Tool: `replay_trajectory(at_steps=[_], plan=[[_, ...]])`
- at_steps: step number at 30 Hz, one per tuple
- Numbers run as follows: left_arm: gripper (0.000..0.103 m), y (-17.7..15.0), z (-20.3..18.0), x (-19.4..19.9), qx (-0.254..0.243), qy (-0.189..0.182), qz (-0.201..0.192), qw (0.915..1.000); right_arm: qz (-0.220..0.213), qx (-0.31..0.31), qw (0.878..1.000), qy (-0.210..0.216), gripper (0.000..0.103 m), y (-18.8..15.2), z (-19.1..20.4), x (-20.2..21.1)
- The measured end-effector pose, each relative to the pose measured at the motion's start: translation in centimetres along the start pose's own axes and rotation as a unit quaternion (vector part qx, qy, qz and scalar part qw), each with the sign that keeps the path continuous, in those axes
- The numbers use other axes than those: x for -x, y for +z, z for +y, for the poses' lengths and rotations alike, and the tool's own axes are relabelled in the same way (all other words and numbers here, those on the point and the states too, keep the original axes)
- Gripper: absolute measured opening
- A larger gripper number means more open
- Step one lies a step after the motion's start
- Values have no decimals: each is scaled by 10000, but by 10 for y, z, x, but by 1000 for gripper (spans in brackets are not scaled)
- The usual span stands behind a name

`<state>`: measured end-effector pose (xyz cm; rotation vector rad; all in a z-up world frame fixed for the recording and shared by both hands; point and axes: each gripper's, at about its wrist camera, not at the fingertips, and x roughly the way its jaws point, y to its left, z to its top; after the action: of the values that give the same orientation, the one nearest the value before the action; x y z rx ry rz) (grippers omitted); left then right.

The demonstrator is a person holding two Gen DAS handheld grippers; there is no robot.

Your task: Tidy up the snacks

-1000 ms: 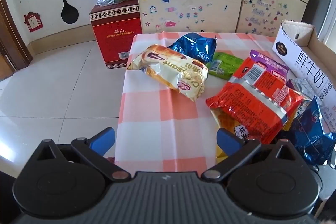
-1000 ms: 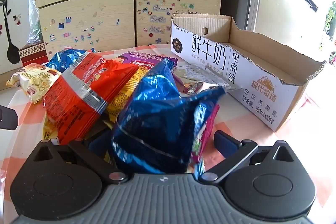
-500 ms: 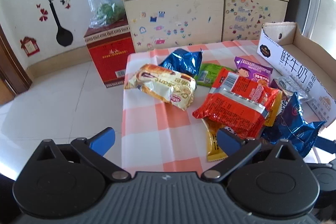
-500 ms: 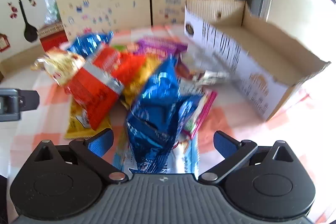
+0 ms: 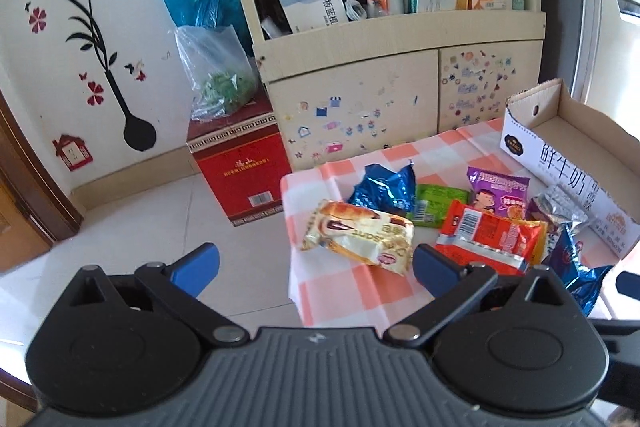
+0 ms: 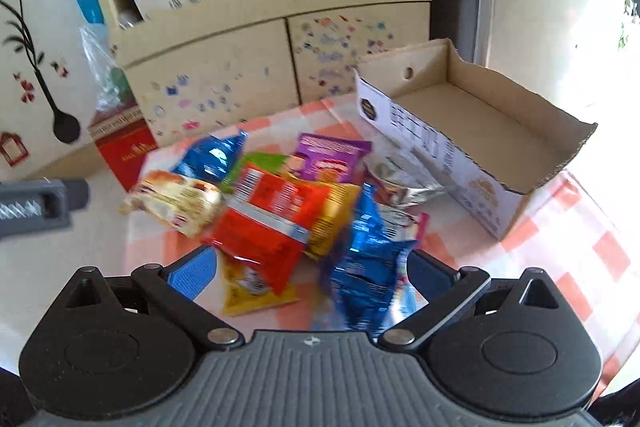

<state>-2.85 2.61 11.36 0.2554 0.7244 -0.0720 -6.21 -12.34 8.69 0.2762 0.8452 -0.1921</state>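
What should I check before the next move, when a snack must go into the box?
1. Cardboard box empty inside: ok.
2. Left tool open and free: ok.
3. Right tool open, holding nothing: ok.
4. Blue bag within the right tool's opening: ok, though the picture is blurred.
5. Snacks lie apart from each other: not ok, the red bag overlaps the yellow packet.
6. Blue bag sealed: cannot tell.

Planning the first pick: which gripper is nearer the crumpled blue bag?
Right. The right gripper has the blue bag against its right finger; the left gripper sits farther left, nearer the croissant pack.
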Motion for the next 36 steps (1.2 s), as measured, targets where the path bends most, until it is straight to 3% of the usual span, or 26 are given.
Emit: replay_trajectory(at_steps=[8, 18, 22, 29, 36], plan=[[102, 10, 25, 8, 115, 49, -90, 9999, 235, -471, 9973, 515, 103, 7, 21, 17], [102, 8, 25, -2, 419, -130, -75, 9990, -302, 72, 9988, -378, 103, 32, 14, -4], [102, 5, 26, -11, 805, -252, 17, 9964, -317, 38, 9988, -380, 103, 35, 12, -8], [102, -6, 12, -30, 1234, -468, 486, 9901, 227, 51, 9992, -328, 103, 26, -1, -27], [102, -14, -12, -36, 956, -435, 659, 9923, 667, 305, 9969, -297, 103, 20, -18, -31]])
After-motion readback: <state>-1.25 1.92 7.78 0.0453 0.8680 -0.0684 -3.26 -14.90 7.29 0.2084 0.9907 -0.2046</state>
